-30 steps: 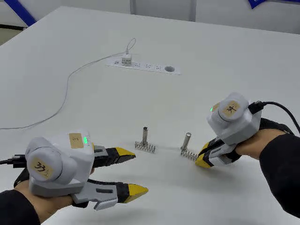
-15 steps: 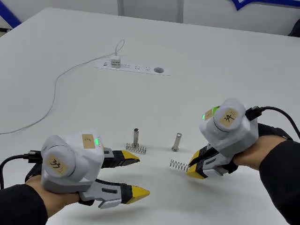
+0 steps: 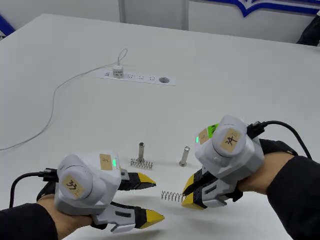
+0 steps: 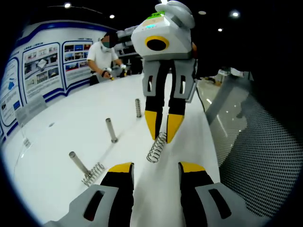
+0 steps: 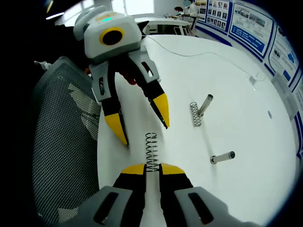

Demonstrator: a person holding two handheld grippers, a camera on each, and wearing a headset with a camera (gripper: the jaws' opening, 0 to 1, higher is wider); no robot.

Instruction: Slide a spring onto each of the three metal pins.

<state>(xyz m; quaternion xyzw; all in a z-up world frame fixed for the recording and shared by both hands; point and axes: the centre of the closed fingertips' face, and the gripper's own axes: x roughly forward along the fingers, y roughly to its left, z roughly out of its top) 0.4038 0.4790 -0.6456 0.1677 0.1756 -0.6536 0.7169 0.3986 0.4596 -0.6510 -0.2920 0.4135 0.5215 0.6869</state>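
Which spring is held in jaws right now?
The spring sticking out from the right gripper, gripped at one end. The other spring lies loose by a pin.

The spring's [image 3: 172,196] end hides between the right gripper's [image 3: 188,194] jaws.

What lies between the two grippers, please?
A spring, held at one end by the right gripper, points toward the open left gripper, seen in the head view.

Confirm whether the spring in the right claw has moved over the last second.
Yes. The spring in the right claw lay at the bare pin's base; now it is apart from that pin, drawn toward the person.
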